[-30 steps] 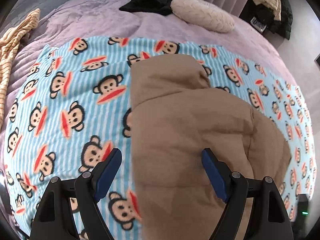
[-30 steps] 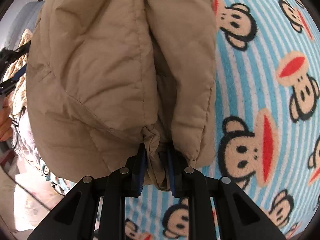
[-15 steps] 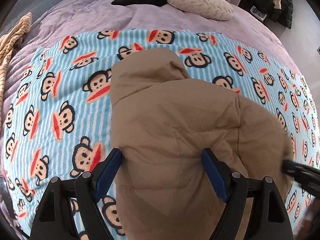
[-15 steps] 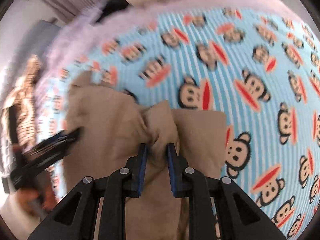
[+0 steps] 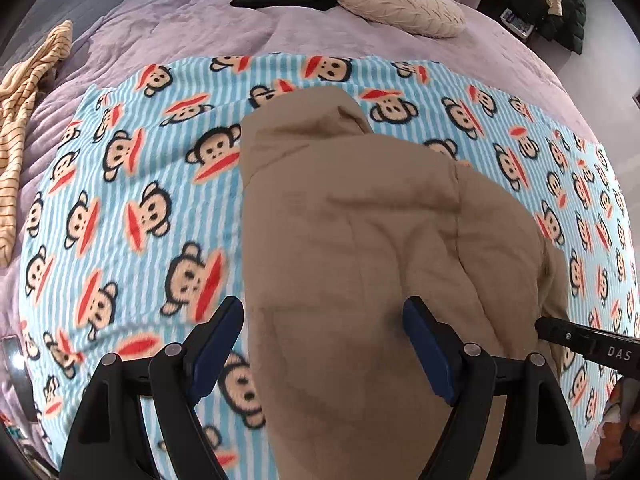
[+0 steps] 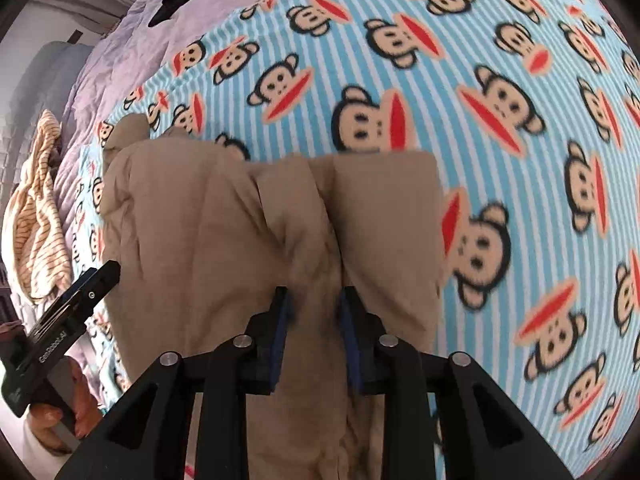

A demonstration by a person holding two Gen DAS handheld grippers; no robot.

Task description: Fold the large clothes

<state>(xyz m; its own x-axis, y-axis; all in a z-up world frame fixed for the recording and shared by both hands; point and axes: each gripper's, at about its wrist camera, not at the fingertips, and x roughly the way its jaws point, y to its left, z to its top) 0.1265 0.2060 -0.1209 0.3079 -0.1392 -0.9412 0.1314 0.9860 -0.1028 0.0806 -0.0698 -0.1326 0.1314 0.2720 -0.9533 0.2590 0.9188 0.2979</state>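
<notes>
Tan jacket (image 5: pixel 360 264): centre frame, on monkey-print blanket (image 5: pixel 132 216). Left tongs (image 5: pixel 324 344): apart, empty. Right tongs (image 6: pixel 316 316): clamped on jacket fold.

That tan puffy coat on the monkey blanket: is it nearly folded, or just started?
Partway, it seems. The tan coat already lies doubled into a narrow bundle on the monkey blanket. The right gripper is shut on a bunch of it; the left gripper is open above it. Letting go and any final fold remain.
</notes>
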